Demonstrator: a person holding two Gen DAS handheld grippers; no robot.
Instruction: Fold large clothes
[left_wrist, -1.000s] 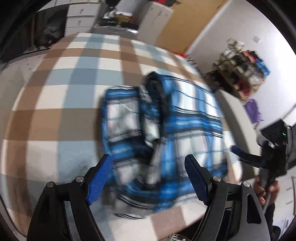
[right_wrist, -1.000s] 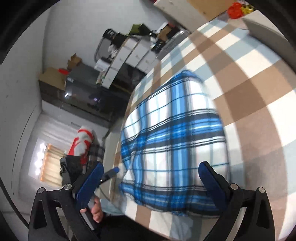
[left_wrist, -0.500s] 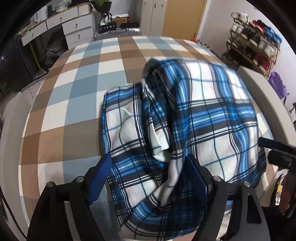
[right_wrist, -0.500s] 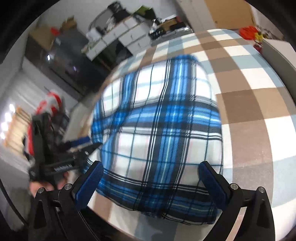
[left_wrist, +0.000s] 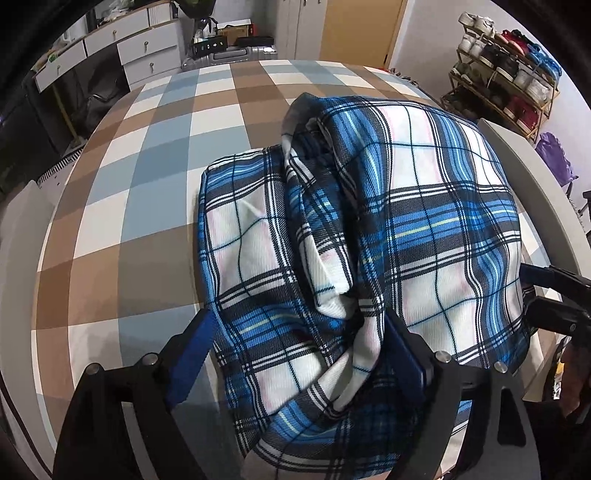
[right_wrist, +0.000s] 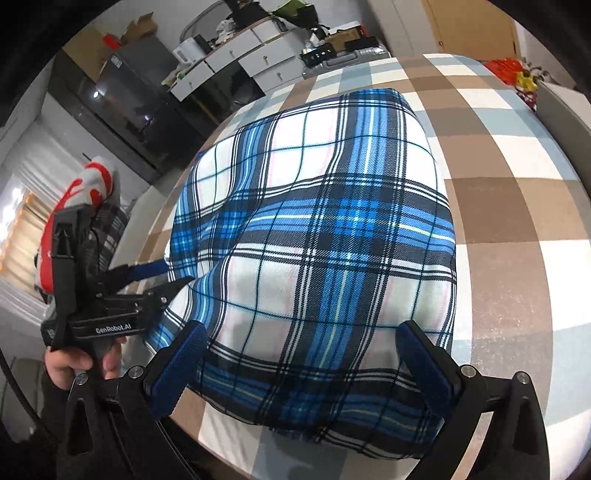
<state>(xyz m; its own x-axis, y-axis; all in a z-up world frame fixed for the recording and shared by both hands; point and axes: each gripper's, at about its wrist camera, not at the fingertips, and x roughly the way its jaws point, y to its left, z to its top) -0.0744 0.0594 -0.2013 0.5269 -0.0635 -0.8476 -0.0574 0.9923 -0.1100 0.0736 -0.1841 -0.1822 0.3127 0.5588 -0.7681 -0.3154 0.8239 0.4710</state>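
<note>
So there was just one garment in play, a blue and white plaid shirt (left_wrist: 424, 229), lying on the bed (left_wrist: 155, 177) with the brown, blue and white checked cover. Two tools, one per hand.

Nearest in the left wrist view, the left tool (left_wrist: 299, 354) had its jaws spread wide, straddling the near bunched-up edge of the shirt without pinching anything that I could see. The right tool (right_wrist: 306, 362) was also wide open, its blue fingers (right_wrist: 424, 362) sitting either side of the shirt's near hem. In the right wrist view the left tool showed up at the shirt's left edge, held in a hand (right_wrist: 74, 363).

The shirt was partly folded, long axis running near to far, with a rumpled seam of doubled fabric down the middle and what looked like the collar (left_wrist: 299, 114) at the far end. Its near hem was right by the near edge of the bed.

Plenty of bare cover to the left and far side. On the right a pale bed rail (left_wrist: 524, 173) ran close alongside. Beyond: one white drawer unit (left_wrist: 147, 51) and one shoe rack (left_wrist: 502, 77).
</note>
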